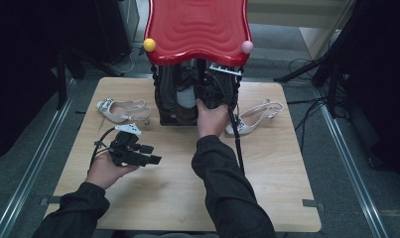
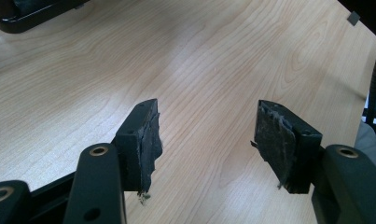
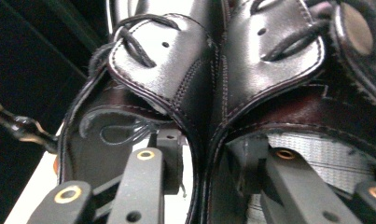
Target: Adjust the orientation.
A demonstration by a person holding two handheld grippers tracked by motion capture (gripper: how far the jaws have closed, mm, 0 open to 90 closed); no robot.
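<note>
Standing side by side on the shelf of the black rack [image 1: 163, 99], under its red wavy top [image 1: 197, 27], the pair of dark leather lace-up shoes [image 3: 213, 70] fills the space right in front of the right gripper [image 1: 210, 94]. In the right gripper view their two adjoining side walls meet in a seam that runs straight up between the jaws: one jaw reaches into the opening of the left shoe, the other into the opening of the right one, so the two inner walls lie between the pads. The jaws stand partly apart and the pads do not appear to press the leather, though their tips are too deep in shadow to be sure; read this way, the pair is straddled but not gripped. The shoes' long axis seems to run away from the jaws, into the rack. This hand is plainly the nearer one.

Farther out, the left gripper [image 1: 133, 151] hovers over the bare wooden table [image 1: 267, 188], well apart from the rack, its jaws wide and empty. A pale sandal [image 1: 120, 110] lies left of the rack, another pale sandal [image 1: 254, 116] right of it.
</note>
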